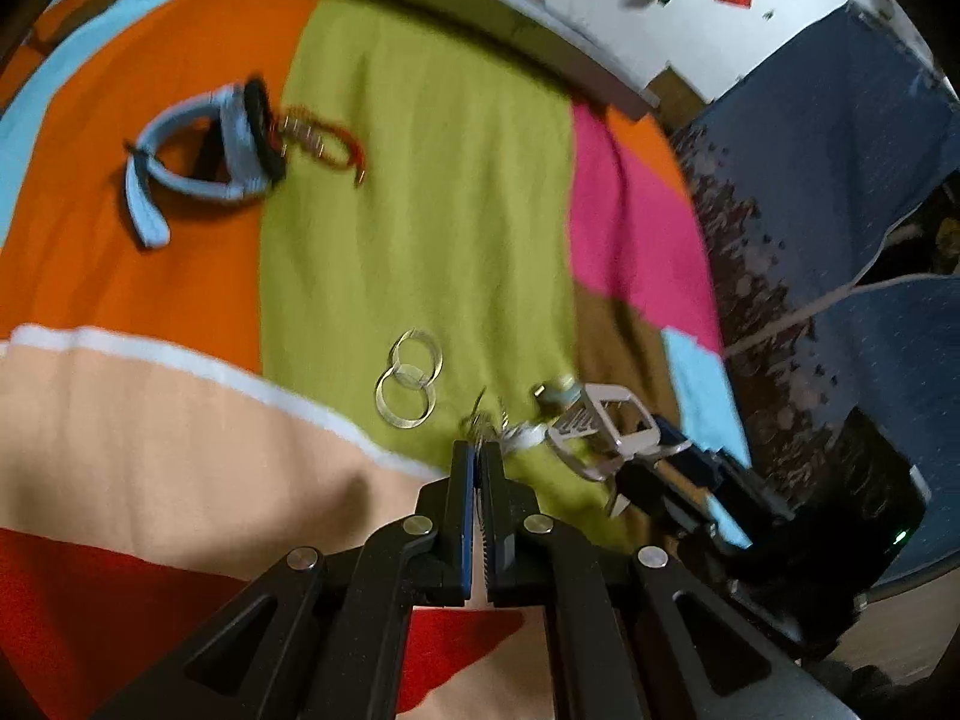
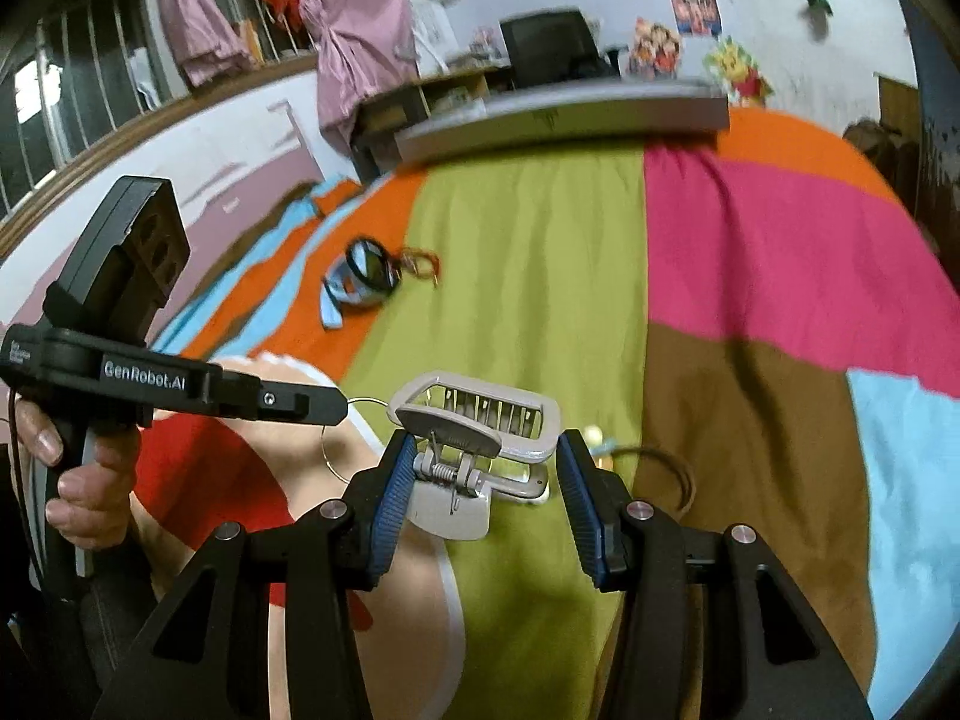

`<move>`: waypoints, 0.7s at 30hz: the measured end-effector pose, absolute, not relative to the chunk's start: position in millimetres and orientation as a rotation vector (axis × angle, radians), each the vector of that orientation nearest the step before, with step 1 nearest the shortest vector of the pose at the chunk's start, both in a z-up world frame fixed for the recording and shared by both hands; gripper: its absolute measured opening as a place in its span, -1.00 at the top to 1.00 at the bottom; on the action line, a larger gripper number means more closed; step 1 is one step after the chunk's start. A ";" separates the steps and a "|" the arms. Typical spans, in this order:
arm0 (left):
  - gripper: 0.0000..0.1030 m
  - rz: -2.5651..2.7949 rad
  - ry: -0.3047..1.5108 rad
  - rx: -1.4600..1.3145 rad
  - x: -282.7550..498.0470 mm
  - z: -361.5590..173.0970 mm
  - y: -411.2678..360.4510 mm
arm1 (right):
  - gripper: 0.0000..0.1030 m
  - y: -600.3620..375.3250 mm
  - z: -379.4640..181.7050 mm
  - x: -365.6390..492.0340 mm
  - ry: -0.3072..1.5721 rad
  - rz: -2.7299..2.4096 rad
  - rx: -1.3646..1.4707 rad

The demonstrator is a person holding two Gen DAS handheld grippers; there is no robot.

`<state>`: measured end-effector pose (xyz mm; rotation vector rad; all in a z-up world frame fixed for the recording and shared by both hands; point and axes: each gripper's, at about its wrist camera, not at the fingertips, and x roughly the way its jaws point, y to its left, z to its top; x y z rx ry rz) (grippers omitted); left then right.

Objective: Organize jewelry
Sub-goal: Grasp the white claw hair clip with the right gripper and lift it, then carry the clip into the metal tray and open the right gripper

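My left gripper [image 1: 477, 453] is shut over the green stripe of the bedspread, and a small wiry metal earring [image 1: 480, 420] sticks out of its tips. Two linked silver hoops [image 1: 409, 378] lie just left of it. A beige hair claw clip [image 2: 474, 420] sits between the fingers of my right gripper [image 2: 486, 444], which is open, with the clip against the left pad [image 2: 393, 480]. The clip [image 1: 606, 426] also shows in the left wrist view. The left gripper [image 2: 339, 408] reaches in from the left, held by a hand [image 2: 78, 480].
A watch with a light blue strap [image 1: 198, 150] and a red beaded bracelet [image 1: 324, 138] lie farther off on the orange and green patches. A small pale bead piece [image 2: 594, 437] and a dark loop [image 2: 666, 474] rest by the clip. A grey headboard ledge [image 2: 564, 111] bounds the bed.
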<state>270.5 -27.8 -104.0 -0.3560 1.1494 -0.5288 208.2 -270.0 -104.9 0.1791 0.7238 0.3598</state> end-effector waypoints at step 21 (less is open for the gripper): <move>0.95 -0.431 0.800 -0.220 384.8 57.6 -42.3 | 0.16 -299.4 27.9 350.3 0.483 0.325 0.132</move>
